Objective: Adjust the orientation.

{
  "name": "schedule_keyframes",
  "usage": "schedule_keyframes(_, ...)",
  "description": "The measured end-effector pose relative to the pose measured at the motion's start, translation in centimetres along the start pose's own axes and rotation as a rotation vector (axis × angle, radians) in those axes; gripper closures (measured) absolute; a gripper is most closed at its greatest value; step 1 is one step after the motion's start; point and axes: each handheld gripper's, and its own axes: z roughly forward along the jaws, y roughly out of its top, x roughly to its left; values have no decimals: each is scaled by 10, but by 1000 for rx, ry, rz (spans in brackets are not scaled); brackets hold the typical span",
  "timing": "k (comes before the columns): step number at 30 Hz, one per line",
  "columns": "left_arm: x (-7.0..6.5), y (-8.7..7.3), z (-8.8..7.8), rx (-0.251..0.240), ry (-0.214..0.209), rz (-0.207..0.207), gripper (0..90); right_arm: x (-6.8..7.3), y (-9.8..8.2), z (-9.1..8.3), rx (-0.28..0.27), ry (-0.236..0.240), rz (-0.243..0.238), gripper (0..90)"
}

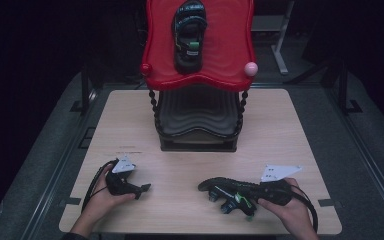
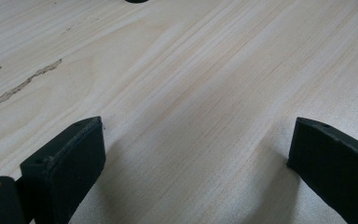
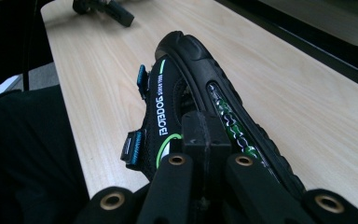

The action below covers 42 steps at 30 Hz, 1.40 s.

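A black sandal (image 1: 230, 193) with green and blue bits lies on the light wooden table (image 1: 280, 130), near the front edge on the right side. It is tipped onto its side, so its thick sole faces away from the person and its straps face toward the person. Its long way runs left to right across the table, with the toe end pointing left toward the middle and the heel end at the right. The right gripper (image 1: 267, 191) has its jaws squeezed together on the heel end of the sandal, and the person's right hand (image 1: 290, 210) holds that gripper. In the right gripper view the sandal (image 3: 191, 107) stretches away from the jaws, and there is white writing along its side strap. The letters look turned around and I cannot read them for sure. There are small blue tabs on the straps and a green line near the writing. The left gripper (image 1: 137, 189) sits on the table at the front left, held by the person's left hand (image 1: 102, 197), and it points to the right. In the left gripper view its jaws are spread wide apart with only bare wood between them. At the back of the table stands a rack with a red tray (image 1: 230, 60) on top and a dark tray (image 1: 197, 117) under it. Another black sandal (image 1: 190, 35) lies on the red tray, with its long way running front to back.
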Motion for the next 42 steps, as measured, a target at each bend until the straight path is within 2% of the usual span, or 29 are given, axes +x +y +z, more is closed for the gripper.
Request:
schedule_keyframes(5,0,0,0,0,0,0,30,-4,3,-1,-10,-30,-2,900)
schedule_keyframes(13,0,0,0,1,0,0,30,-19,12,1,-35,-60,12,900)
schedule_keyframes(21,0,0,0,0,-2,1,30,-38,17,5,-58,-55,55,900)
schedule_keyframes(31,0,0,0,1,-3,2,30,-55,21,12,-55,-70,84,900)
schedule_keyframes(42,1,0,0,-3,-5,3,30,-80,21,26,-42,-86,135,900)
